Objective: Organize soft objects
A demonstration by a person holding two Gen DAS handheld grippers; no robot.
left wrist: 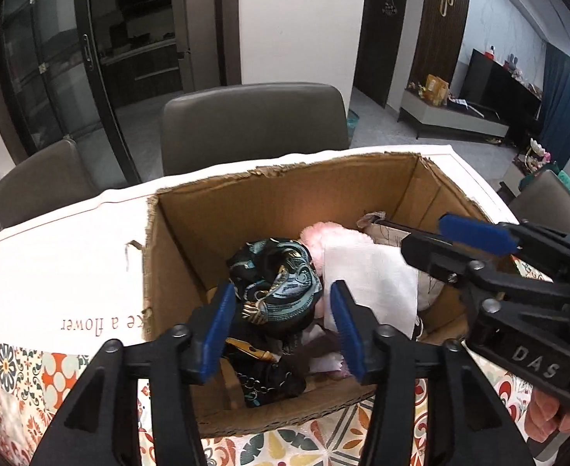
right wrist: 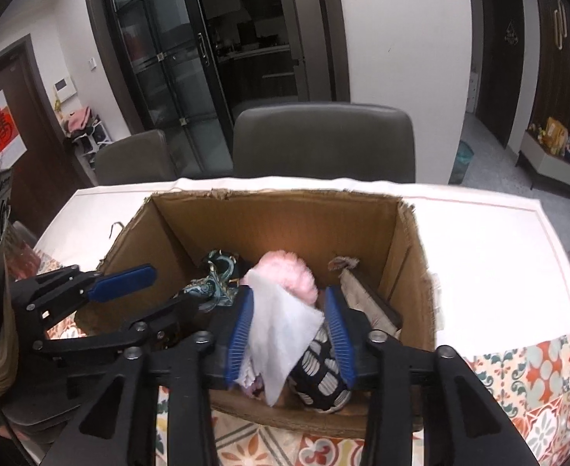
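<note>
An open cardboard box (left wrist: 285, 194) (right wrist: 277, 225) stands on the table and holds several soft things. A white cloth (left wrist: 370, 279) (right wrist: 281, 330) lies draped over a pink fluffy item (left wrist: 324, 233) (right wrist: 285, 272). Left of them sits a dark teal patterned scarf (left wrist: 277, 272) (right wrist: 215, 275). A black-and-white patterned piece (right wrist: 324, 380) lies at the box's near wall. My left gripper (left wrist: 281, 330) (right wrist: 172, 289) hangs open over the scarf, its pads apart from it. My right gripper (right wrist: 291, 330) (left wrist: 424, 235) is open with the white cloth loose between its pads.
A tablecloth (left wrist: 52, 279) (right wrist: 498, 272), white with floral tiles along the near edge, covers the table. Grey chairs (left wrist: 254, 124) (right wrist: 324, 139) stand behind the far edge. A beige-brown fabric item (right wrist: 366, 303) leans in the box's right corner. A hand (left wrist: 549, 415) grips the right tool.
</note>
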